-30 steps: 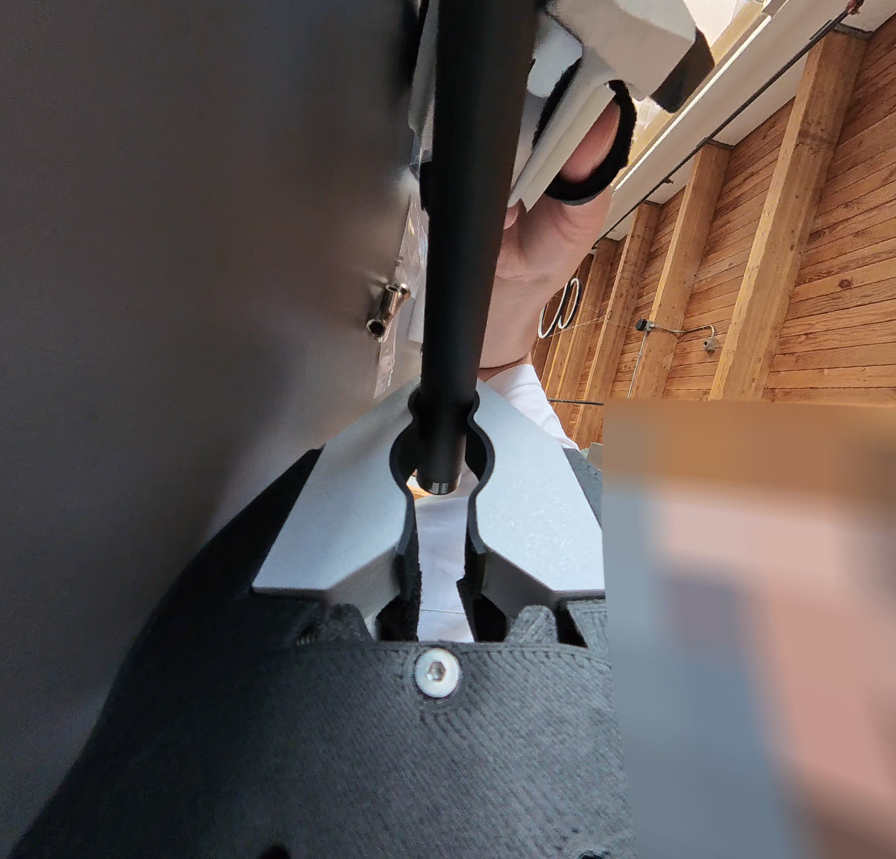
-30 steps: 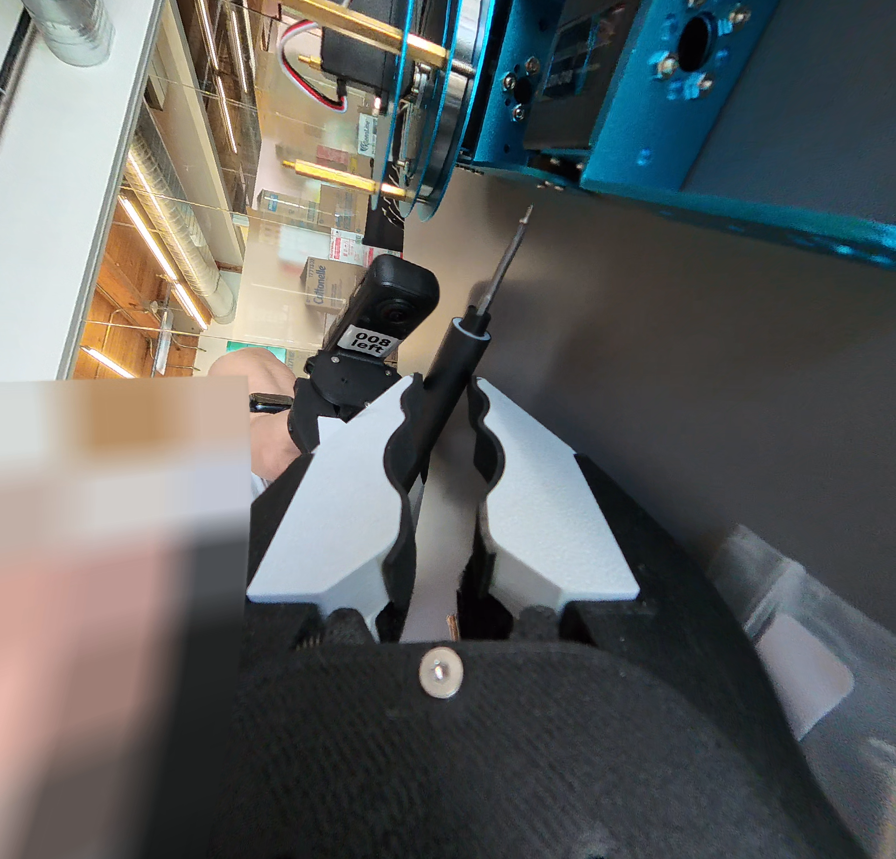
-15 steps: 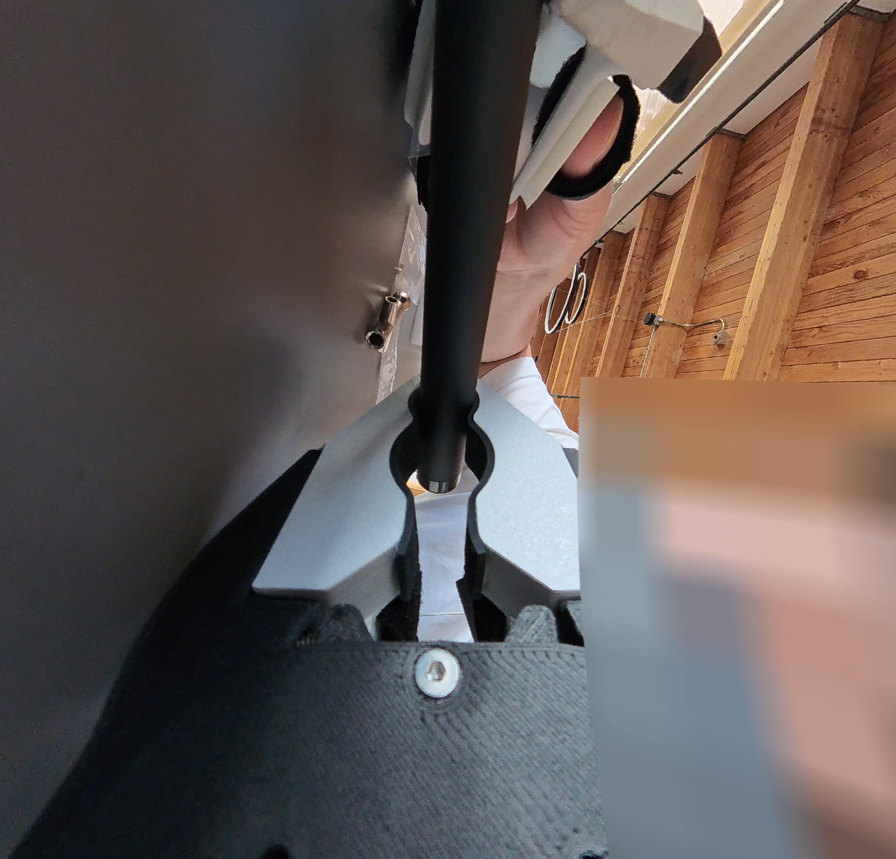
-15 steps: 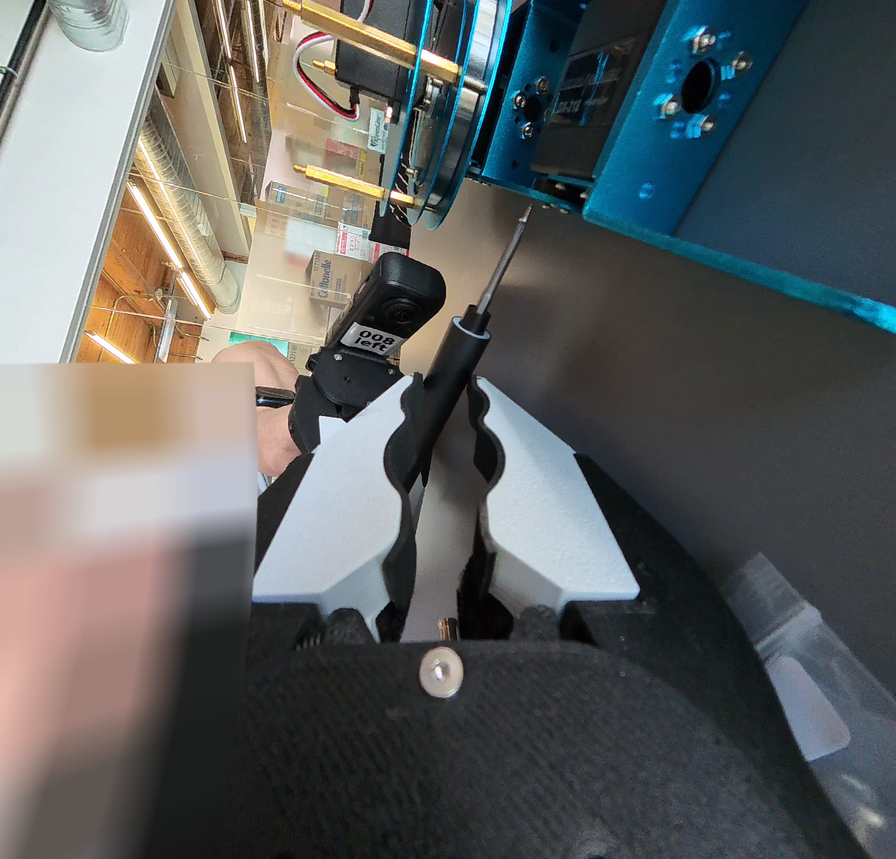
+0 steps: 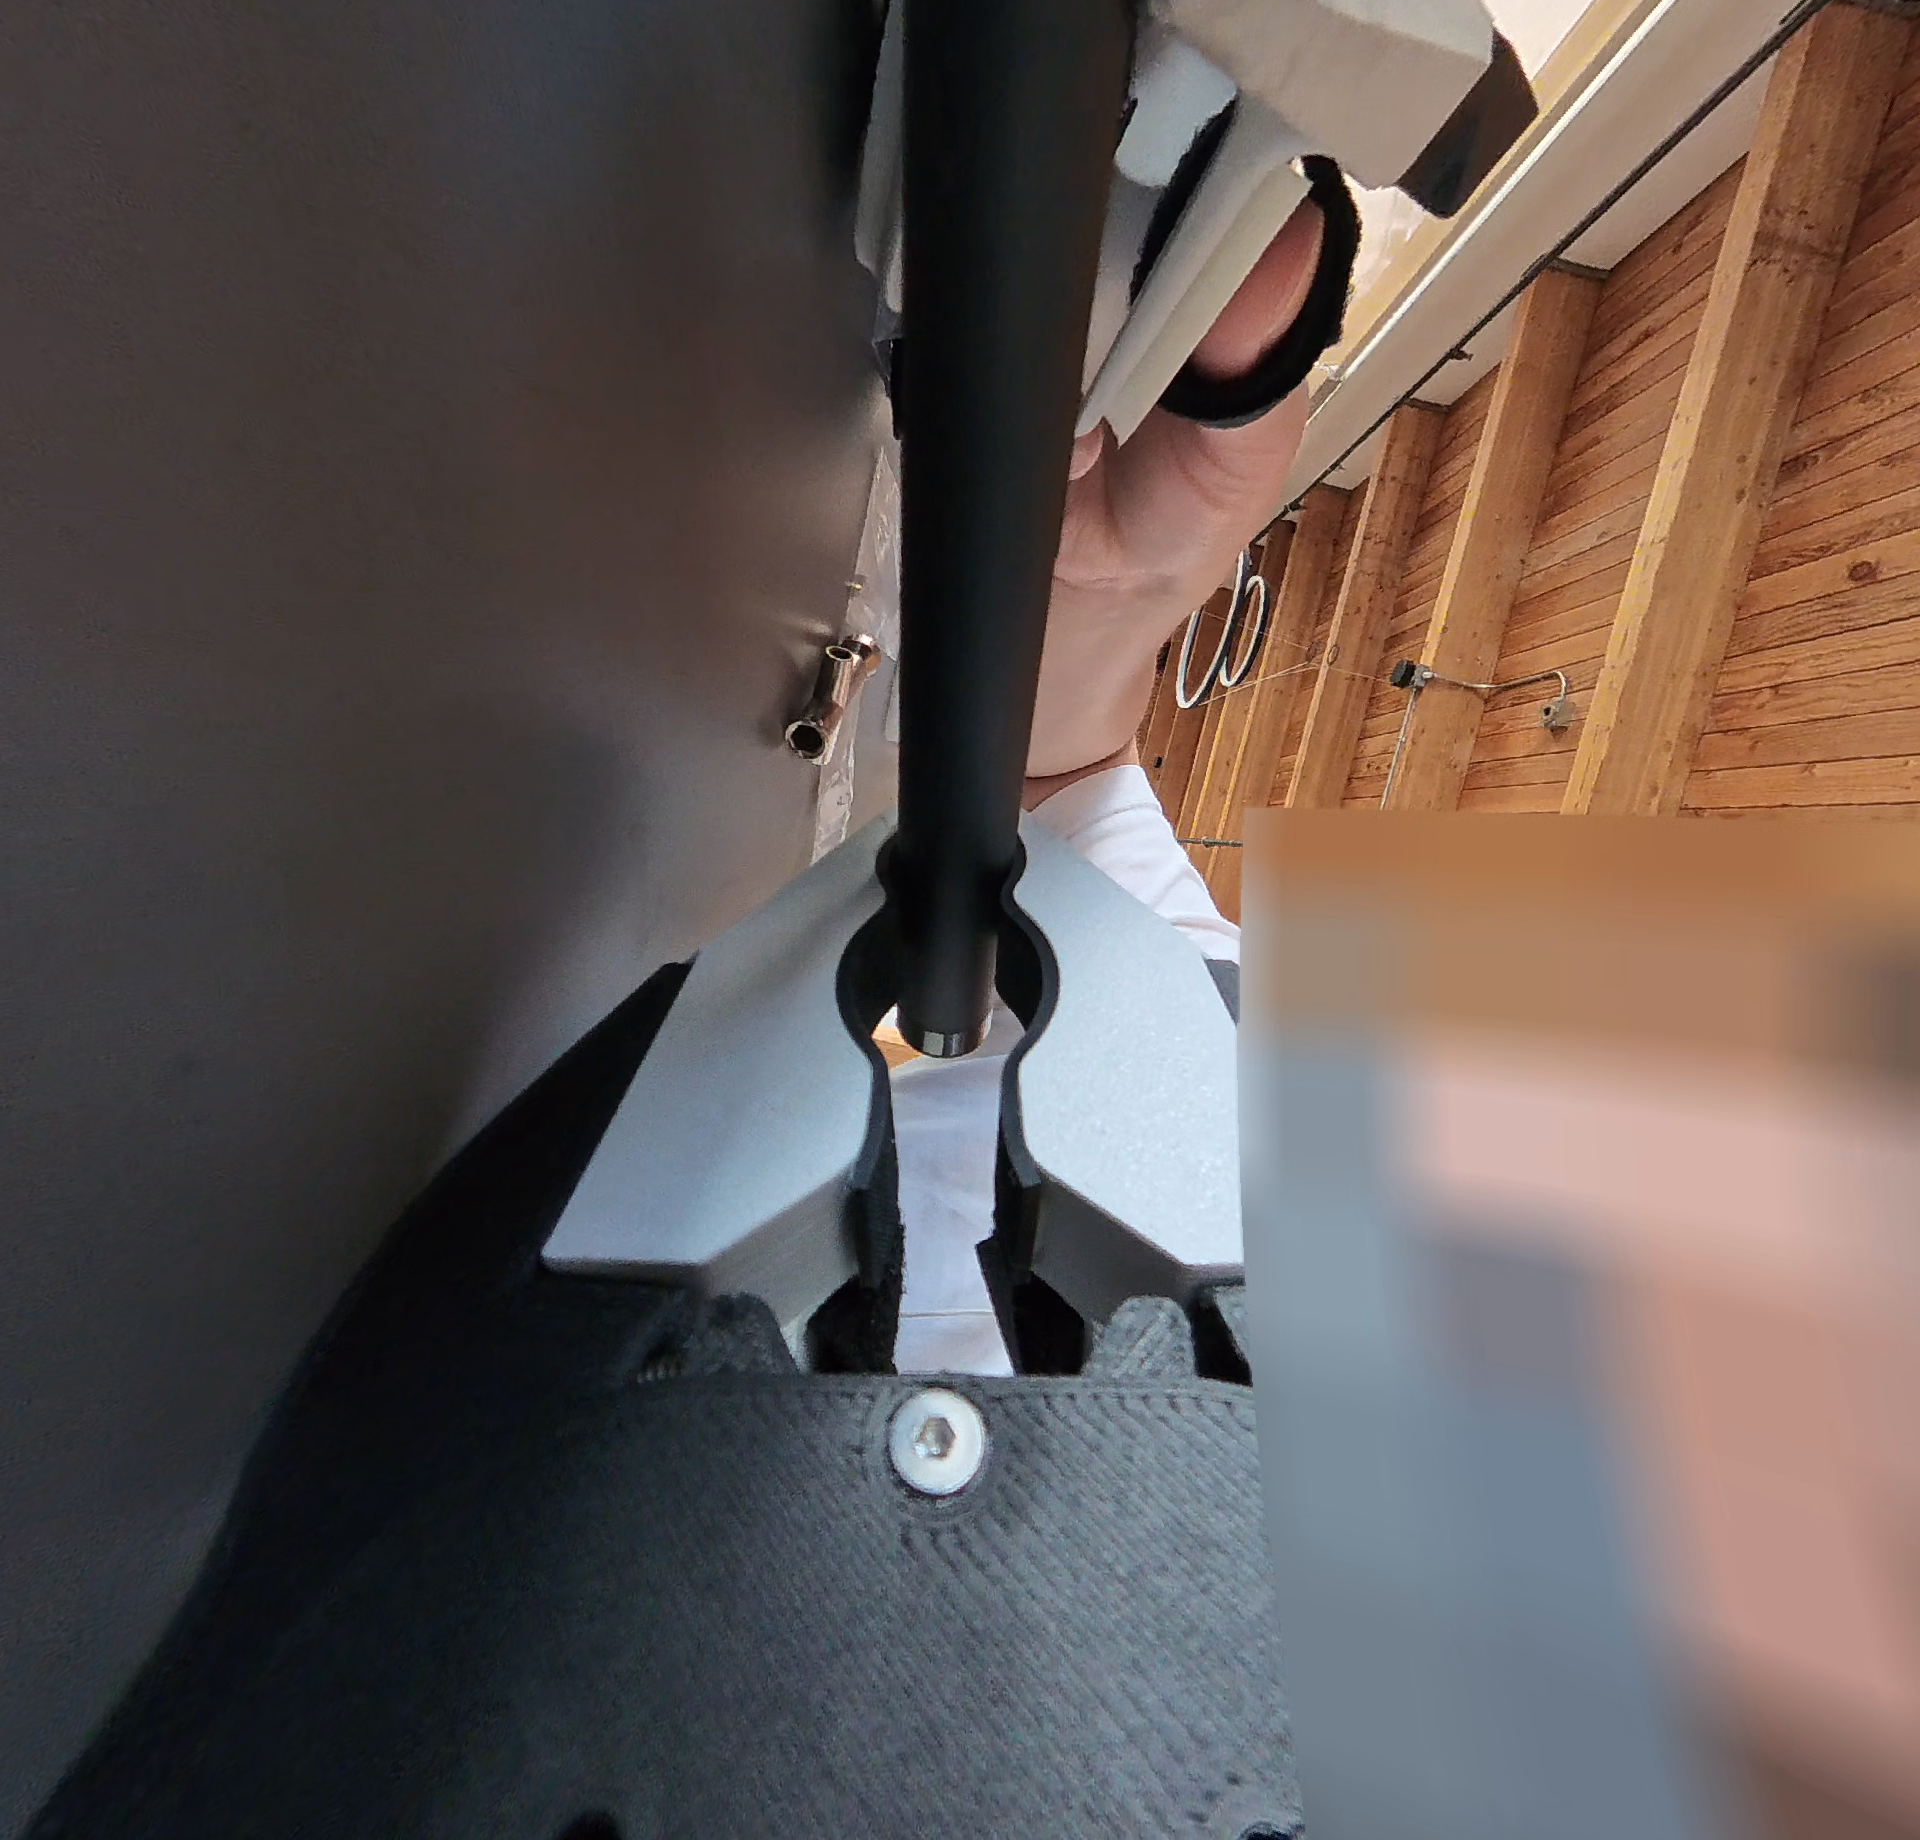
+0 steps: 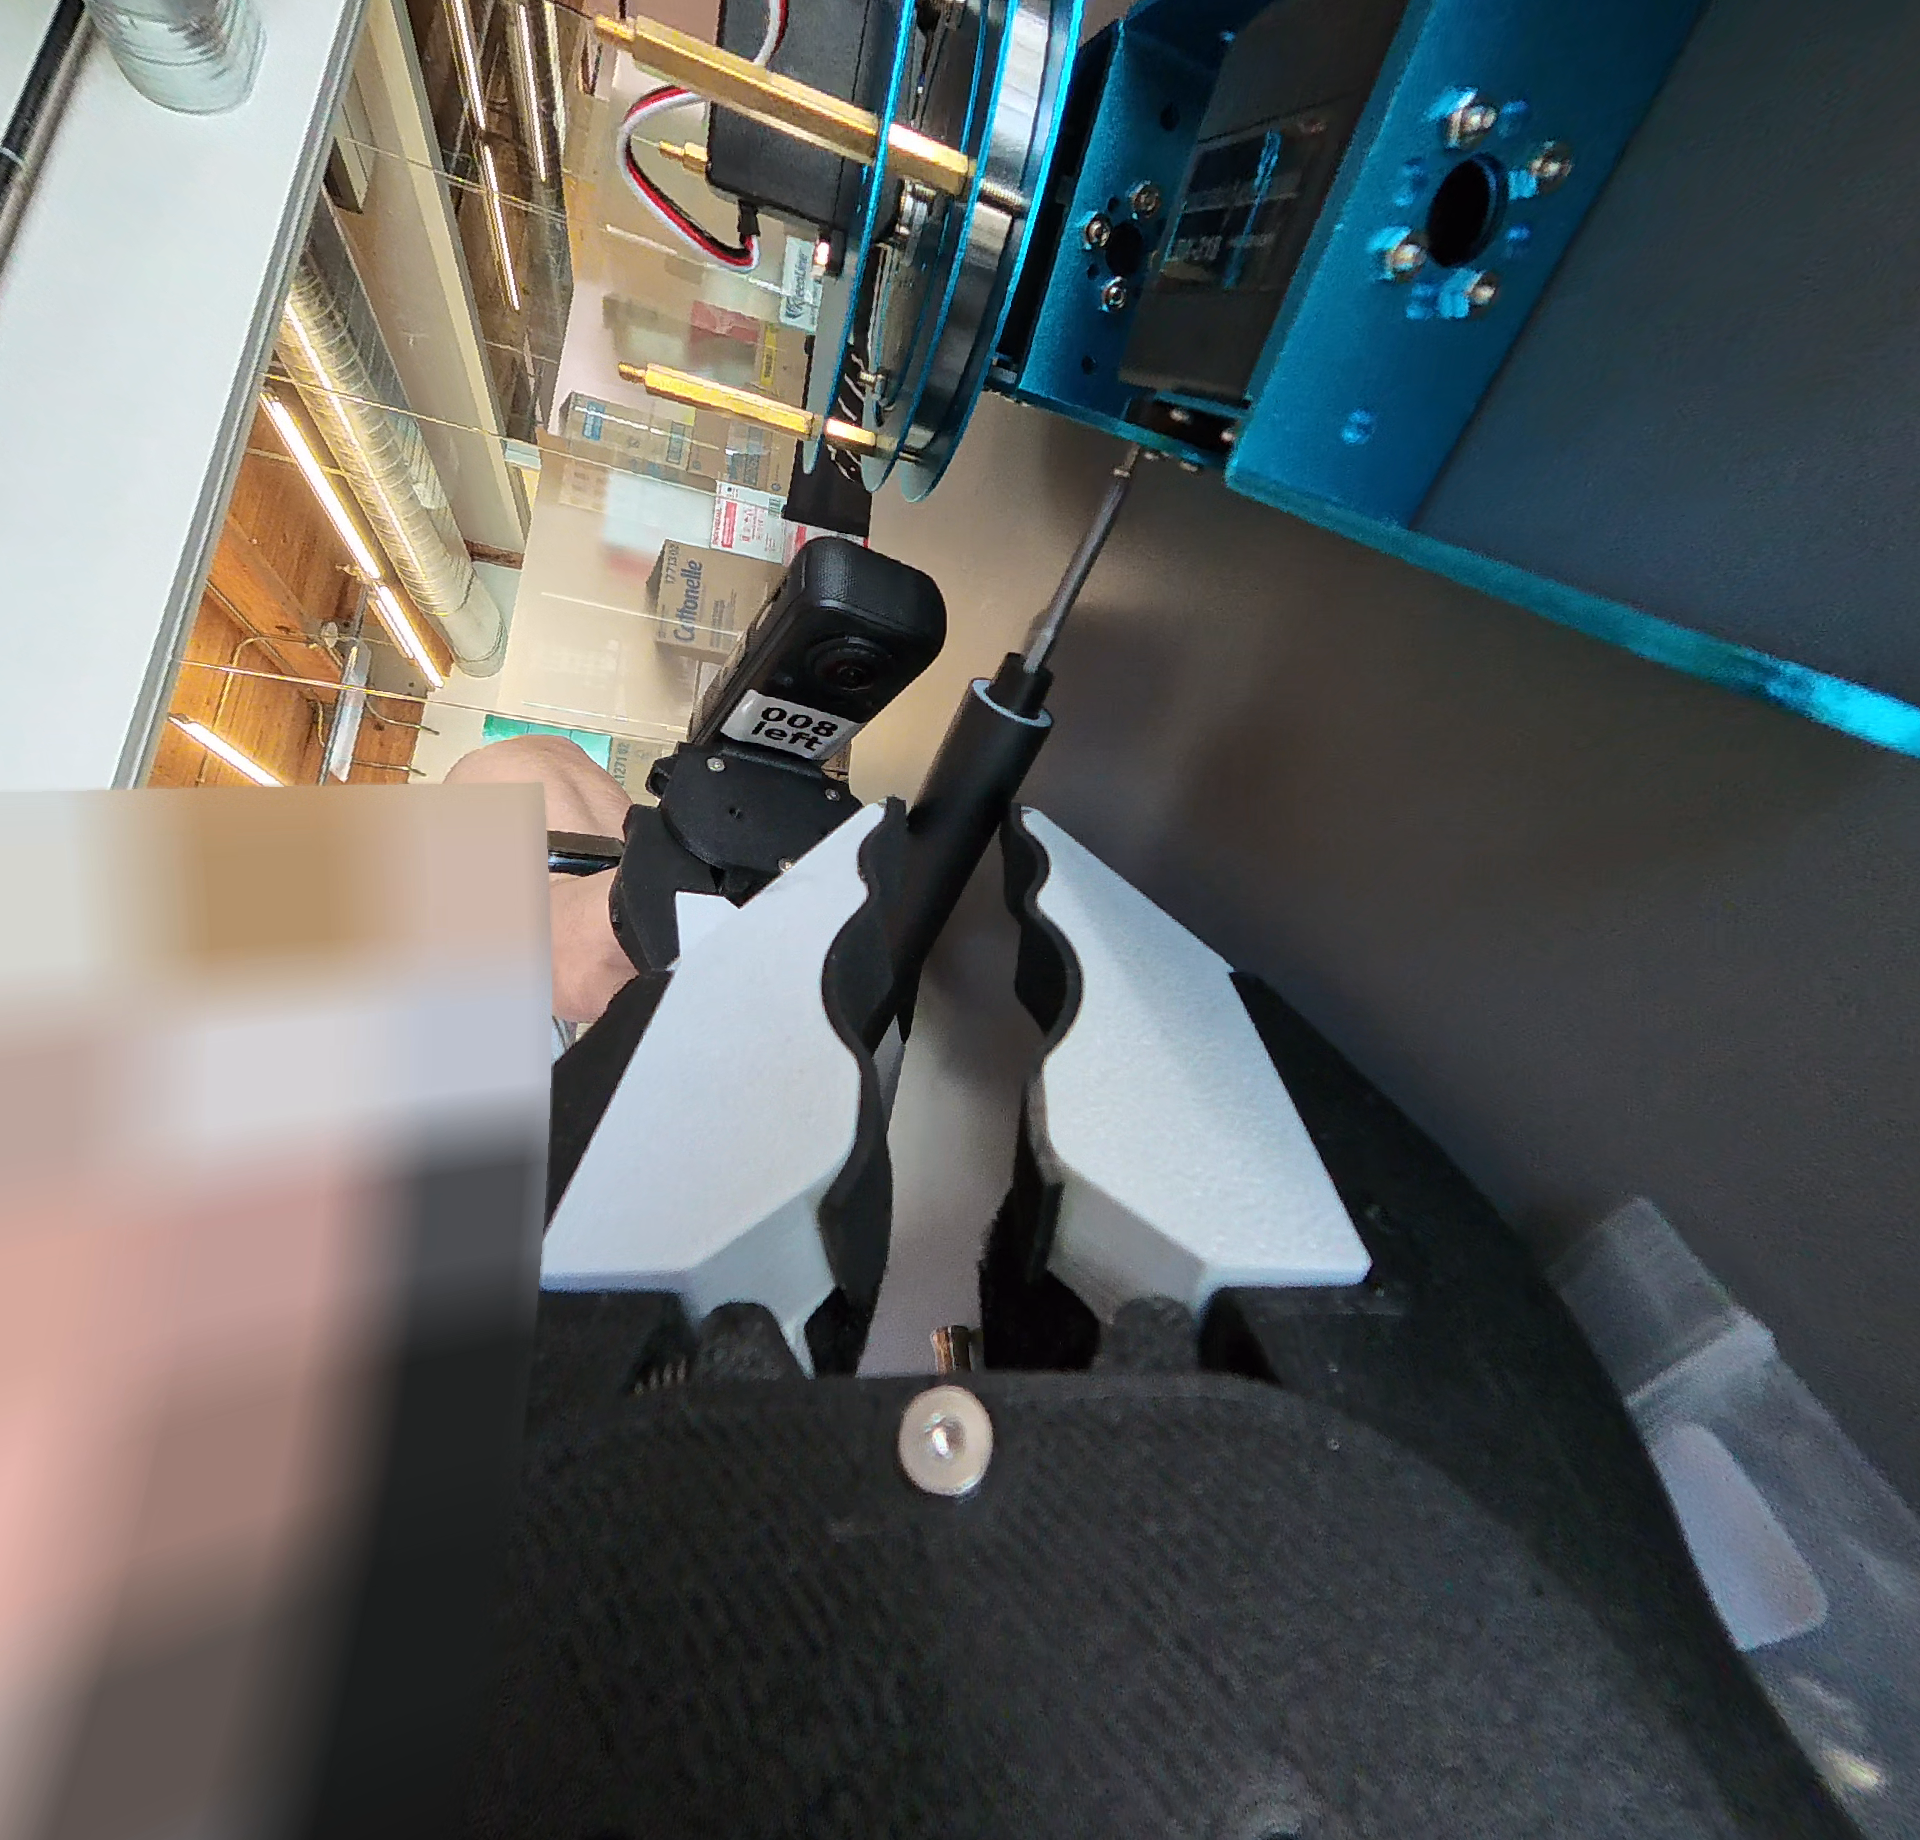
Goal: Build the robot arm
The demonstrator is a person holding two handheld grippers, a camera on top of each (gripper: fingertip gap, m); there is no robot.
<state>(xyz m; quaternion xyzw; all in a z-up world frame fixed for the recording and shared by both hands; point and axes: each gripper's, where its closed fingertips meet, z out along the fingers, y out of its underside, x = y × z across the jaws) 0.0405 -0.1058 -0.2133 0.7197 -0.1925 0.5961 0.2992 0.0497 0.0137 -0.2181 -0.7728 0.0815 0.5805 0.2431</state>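
Between both narrowly parted claws, left claw (image 5: 945, 917) and right claw (image 6: 951, 855) gripping one black screwdriver (image 6: 961, 824).

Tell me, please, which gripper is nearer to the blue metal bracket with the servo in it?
Right. The right gripper clamps the black screwdriver near its bit end, whose tip touches the blue bracket. The left gripper holds the handle's rear end, farther from it.

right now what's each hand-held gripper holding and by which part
Both grip one black screwdriver: the right hand-held gripper clamps the handle near the shaft, the left hand-held gripper clamps its butt end.
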